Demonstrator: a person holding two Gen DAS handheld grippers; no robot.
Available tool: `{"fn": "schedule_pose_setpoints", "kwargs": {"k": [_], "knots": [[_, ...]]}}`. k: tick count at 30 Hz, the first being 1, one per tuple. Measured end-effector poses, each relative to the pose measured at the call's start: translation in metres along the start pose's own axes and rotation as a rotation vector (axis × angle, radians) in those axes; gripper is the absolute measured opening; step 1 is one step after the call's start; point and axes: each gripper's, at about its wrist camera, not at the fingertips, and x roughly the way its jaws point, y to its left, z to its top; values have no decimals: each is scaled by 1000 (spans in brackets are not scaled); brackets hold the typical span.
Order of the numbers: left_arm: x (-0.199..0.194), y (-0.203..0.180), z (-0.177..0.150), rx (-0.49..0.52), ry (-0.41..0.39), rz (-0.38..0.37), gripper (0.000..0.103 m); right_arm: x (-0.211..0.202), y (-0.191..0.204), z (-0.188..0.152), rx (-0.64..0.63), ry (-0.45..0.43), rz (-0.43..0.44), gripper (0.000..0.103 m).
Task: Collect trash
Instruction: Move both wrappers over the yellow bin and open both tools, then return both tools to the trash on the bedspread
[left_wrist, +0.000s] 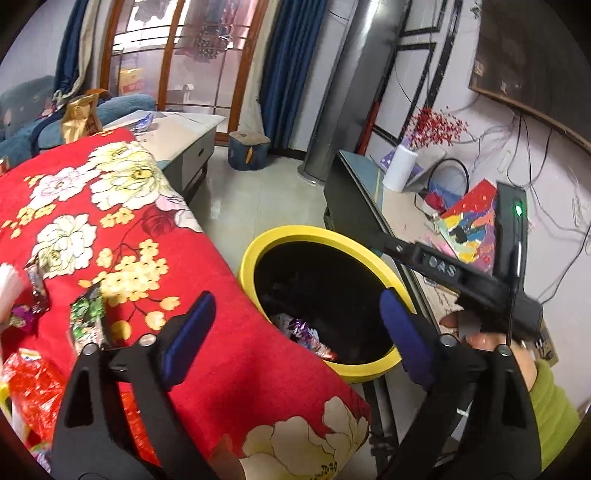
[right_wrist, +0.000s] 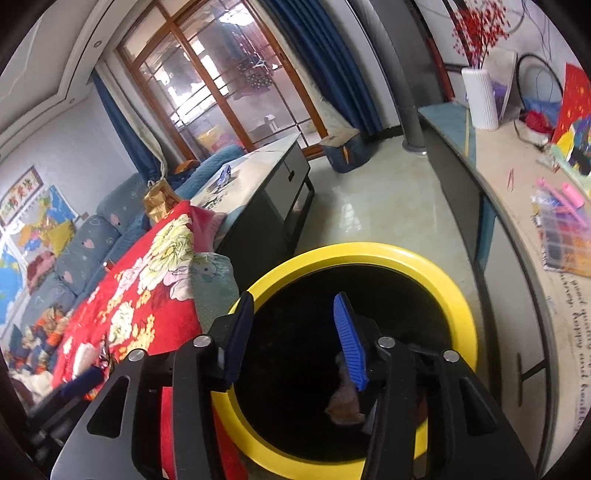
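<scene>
Both grippers, left (left_wrist: 295, 325) and right (right_wrist: 295, 332), gaped empty over the bin (right_wrist: 458, 295); wrappers (left_wrist: 88, 317) needed centred pinches next.

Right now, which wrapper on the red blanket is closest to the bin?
The green wrapper. The dark one and purple one lie farther from the yellow bin.

Probably a home living room: sofa (right_wrist: 92, 236), curtains (left_wrist: 291, 66).

Raised letters on the black bar of the right gripper (left_wrist: 439, 266) read roughly "DAS". Wall hanging (right_wrist: 21, 195) has red characters and the cabinet top (right_wrist: 580, 343) has a line of script, both too small to read.
</scene>
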Motion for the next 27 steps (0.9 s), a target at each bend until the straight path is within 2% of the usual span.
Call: {"fn": "schedule_pose_setpoints", "kwargs": {"k": [2, 19, 27], "knots": [[-5, 3, 0, -10, -9, 4, 91, -6, 5, -3, -29, -12, -18, 52], [-60, 41, -4, -86, -123, 55, 92, -34, 45, -14, -154, -51, -69, 66], [-80, 55, -8, -111, -154, 76, 92, -42, 65, -18, -189, -59, -60, 71]]}}
